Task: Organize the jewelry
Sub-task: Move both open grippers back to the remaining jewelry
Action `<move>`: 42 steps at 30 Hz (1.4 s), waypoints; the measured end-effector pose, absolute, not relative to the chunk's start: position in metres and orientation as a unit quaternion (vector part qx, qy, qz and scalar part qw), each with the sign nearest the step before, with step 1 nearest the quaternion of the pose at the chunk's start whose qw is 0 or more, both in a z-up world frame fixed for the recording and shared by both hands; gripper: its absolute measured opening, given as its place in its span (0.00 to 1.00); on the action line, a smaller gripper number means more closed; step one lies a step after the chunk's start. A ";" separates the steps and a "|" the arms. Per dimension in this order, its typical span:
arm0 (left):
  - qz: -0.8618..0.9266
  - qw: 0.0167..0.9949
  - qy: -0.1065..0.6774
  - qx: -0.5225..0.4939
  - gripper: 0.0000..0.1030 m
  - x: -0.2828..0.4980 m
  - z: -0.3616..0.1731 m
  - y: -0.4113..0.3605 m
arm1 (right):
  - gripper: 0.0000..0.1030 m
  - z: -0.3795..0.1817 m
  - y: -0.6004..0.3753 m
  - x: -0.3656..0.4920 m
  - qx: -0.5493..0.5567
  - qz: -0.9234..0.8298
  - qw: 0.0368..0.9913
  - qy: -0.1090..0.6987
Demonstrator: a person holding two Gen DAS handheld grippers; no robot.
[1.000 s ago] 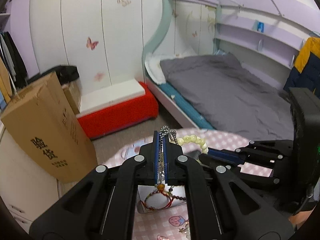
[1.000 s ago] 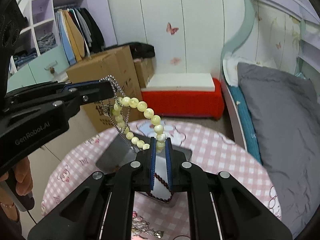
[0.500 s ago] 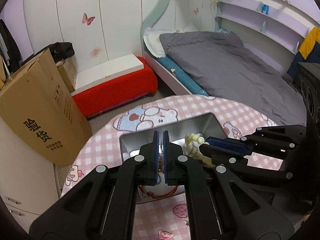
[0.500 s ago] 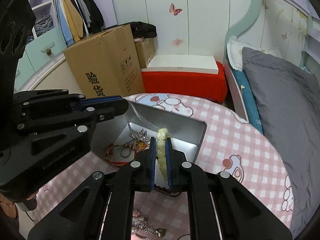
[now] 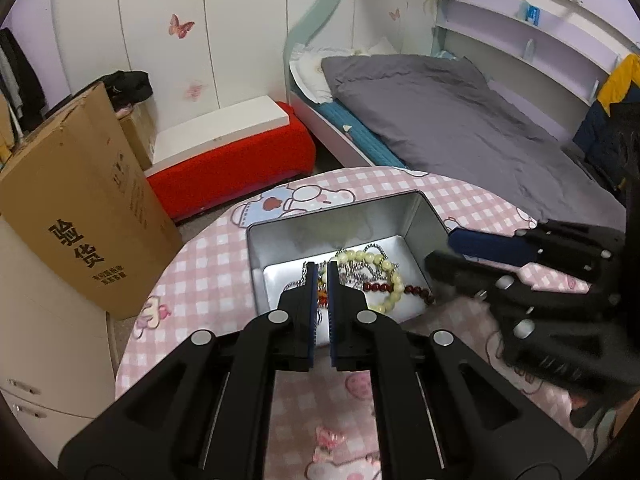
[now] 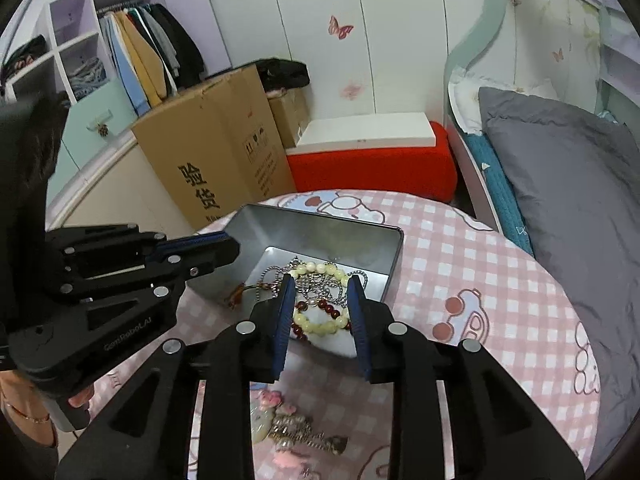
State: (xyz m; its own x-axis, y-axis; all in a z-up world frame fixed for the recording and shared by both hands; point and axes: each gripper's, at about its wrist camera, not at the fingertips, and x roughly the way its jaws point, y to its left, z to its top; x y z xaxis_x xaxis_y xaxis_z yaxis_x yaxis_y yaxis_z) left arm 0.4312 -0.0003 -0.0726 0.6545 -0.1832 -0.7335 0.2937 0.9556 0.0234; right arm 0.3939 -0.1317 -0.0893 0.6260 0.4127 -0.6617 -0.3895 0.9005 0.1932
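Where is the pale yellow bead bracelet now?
In both wrist views the pale yellow bead bracelet lies inside the open metal tin on the pink checked table, over a silver chain and dark red beads.

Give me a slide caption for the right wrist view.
Right gripper opening above the pale bead bracelet lying in the metal tin.

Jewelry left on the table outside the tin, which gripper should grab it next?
Probably right. The right gripper is opening with its beads dropped in the tin, and the loose jewelry lies right beneath it. The left gripper is shut over the tin.
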 end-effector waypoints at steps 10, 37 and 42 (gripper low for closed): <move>-0.086 0.946 0.306 0.066 0.65 0.354 -0.046 0.014 | 0.27 -0.071 -0.143 0.331 0.002 0.222 0.920 0.324; -0.068 0.957 0.273 0.065 0.71 0.244 -0.067 0.021 | 0.41 -0.085 -0.151 0.226 -0.031 0.194 0.940 0.280; -0.066 0.950 0.300 0.057 0.71 0.248 -0.091 0.031 | 0.43 -0.104 -0.156 0.233 -0.032 0.187 0.935 0.299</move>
State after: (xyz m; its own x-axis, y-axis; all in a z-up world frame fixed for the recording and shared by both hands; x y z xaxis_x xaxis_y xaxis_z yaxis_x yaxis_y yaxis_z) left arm 0.2476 0.0311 -0.0912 0.8113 -0.0914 -0.5774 0.1593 0.9849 0.0680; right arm 0.2329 -0.1563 -0.1036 0.7514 0.3303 -0.5713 -0.3681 0.9283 0.0526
